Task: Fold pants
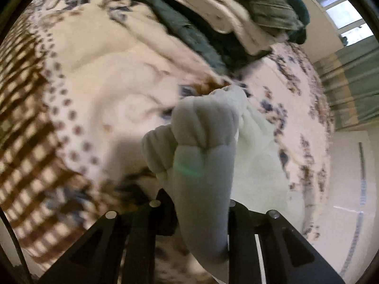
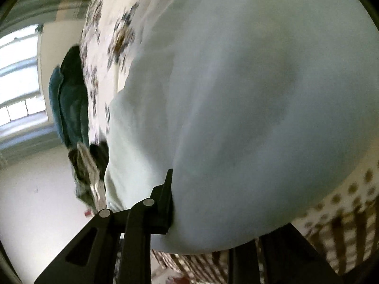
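The pants (image 1: 203, 146), pale, are lifted above the bed (image 1: 94, 75), bunched in folds. Left claw (image 1: 201, 203) is clenched on a gathered fold. Right claw (image 2: 189, 203) is clenched on a broad panel of the same cloth. Folded clothes (image 1: 213, 23) lie stacked near the bed's far edge.

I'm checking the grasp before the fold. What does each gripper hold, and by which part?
Both grip the white pants: the left gripper on a bunched, gathered edge, the right gripper on fabric whose part cannot be told.
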`<state>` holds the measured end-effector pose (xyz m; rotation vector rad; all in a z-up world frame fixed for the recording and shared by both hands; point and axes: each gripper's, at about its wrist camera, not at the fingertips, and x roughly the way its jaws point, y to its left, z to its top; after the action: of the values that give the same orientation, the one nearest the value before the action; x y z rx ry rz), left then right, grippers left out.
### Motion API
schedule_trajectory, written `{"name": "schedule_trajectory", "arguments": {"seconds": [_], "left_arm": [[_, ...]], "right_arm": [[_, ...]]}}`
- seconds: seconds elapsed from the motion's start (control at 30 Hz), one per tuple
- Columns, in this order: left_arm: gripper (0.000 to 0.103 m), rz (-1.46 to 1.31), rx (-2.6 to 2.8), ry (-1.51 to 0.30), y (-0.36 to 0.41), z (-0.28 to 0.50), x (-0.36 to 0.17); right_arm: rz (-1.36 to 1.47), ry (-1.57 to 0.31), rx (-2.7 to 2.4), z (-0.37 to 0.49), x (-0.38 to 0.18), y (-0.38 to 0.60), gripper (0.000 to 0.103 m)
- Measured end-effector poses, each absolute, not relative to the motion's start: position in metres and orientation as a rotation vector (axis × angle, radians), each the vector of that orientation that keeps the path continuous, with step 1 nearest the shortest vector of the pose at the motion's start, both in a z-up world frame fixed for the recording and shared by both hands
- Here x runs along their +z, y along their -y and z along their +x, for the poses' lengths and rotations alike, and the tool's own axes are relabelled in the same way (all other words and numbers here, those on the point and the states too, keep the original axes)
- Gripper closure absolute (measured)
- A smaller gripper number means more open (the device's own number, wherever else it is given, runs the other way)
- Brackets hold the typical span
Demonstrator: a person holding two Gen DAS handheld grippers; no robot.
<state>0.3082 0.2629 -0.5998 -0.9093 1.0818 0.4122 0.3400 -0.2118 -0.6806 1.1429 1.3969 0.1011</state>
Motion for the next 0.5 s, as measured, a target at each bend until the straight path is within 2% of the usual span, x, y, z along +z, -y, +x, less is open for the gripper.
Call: {"name": "schedule_trajectory", "arguments": {"seconds": [0.07,0.1,0.13,0.17,0.2,0.27,0.3,0.33,0.4,0.43,0.5], "left_arm": [[0.086,-0.914,0.423,-1.129,-0.27,0.306,-0.619],[0.083,-0.917,0.413,-1.152,-0.27,0.302,-0.627],[0.081,-0.921,0.404,-1.181,-0.27,0.302,-0.636],[0.071,-0.93,0.404,-1.215,-0.268,0.303,-0.643],[0.067,-0.932,0.404,-1.235,-0.268,0.301,-0.644],[0.063,-0.898,0.391,-1.263,-0.266,0.298,-0.637],[0.052,-0.862,0.392,-1.283,-0.264,0.297,-0.632],[0.045,-0.815,0.393,-1.297,-0.26,0.295,-0.625],[0.009,-0.684,0.399,-1.287,-0.25,0.288,-0.604],[0.004,-0.627,0.396,-1.275,-0.244,0.285,-0.593],[0.002,-0.523,0.386,-1.28,-0.232,0.281,-0.571]], "right_arm": [[1.115,-1.444,0.104,0.33,-0.692,0.202,0.079],[1.116,-1.475,0.089,0.327,-0.706,0.2,0.077],[1.124,-1.505,0.063,0.324,-0.72,0.201,0.07],[1.133,-1.517,0.045,0.324,-0.728,0.203,0.068],[1.149,-1.529,0.036,0.323,-0.735,0.207,0.061],[1.152,-1.569,0.046,0.33,-0.739,0.208,0.05],[1.123,-1.595,0.064,0.333,-0.735,0.206,0.039],[1.065,-1.617,0.078,0.336,-0.727,0.203,0.021],[0.915,-1.641,0.12,0.341,-0.706,0.195,0.008],[0.822,-1.65,0.132,0.342,-0.694,0.19,0.008],[0.608,-1.681,0.175,0.344,-0.667,0.178,0.008]]}}
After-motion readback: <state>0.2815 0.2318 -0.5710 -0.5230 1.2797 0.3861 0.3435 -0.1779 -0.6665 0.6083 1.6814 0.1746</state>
